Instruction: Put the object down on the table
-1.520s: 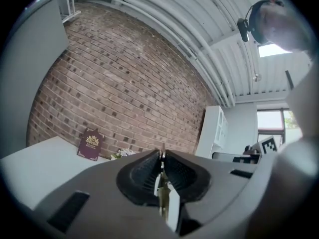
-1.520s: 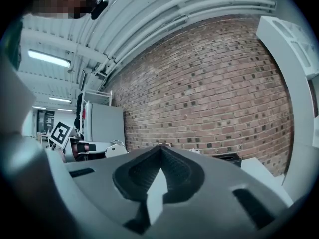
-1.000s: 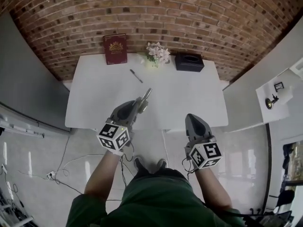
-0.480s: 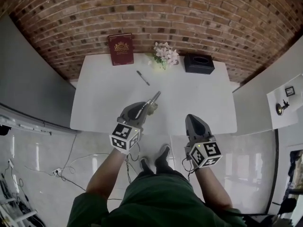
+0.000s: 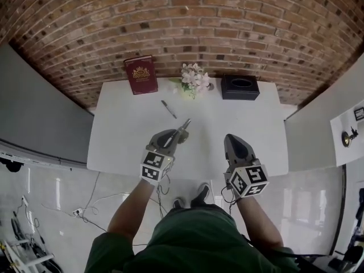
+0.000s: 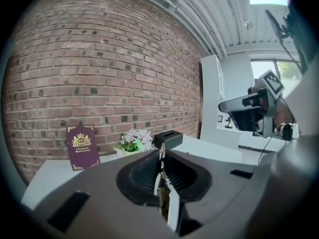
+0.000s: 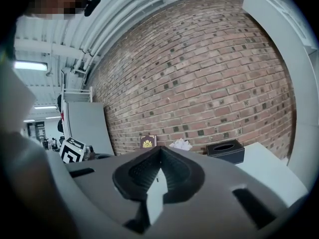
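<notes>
A slim silvery object (image 5: pixel 185 125) with an olive part sticks out forward from my left gripper (image 5: pixel 177 134), which is shut on it above the front part of the white table (image 5: pixel 244 124). In the left gripper view the object (image 6: pixel 161 153) stands as a thin strip pinched between the closed jaws of the left gripper (image 6: pixel 160 169). My right gripper (image 5: pixel 233 139) hovers over the table's front edge to the right, shut with nothing in it. The right gripper view shows the right gripper (image 7: pixel 158 156) with its jaws pressed together.
A black pen (image 5: pixel 169 109) lies on the table ahead of the left gripper. Along the brick wall stand a maroon book (image 5: pixel 141 75), a bunch of pale flowers (image 5: pixel 193 79) and a black tissue box (image 5: pixel 240 87). Grey partitions flank the table.
Both grippers and the head have come closer to the table. The left gripper, still holding the slim object, now reaches over the table's front part.
</notes>
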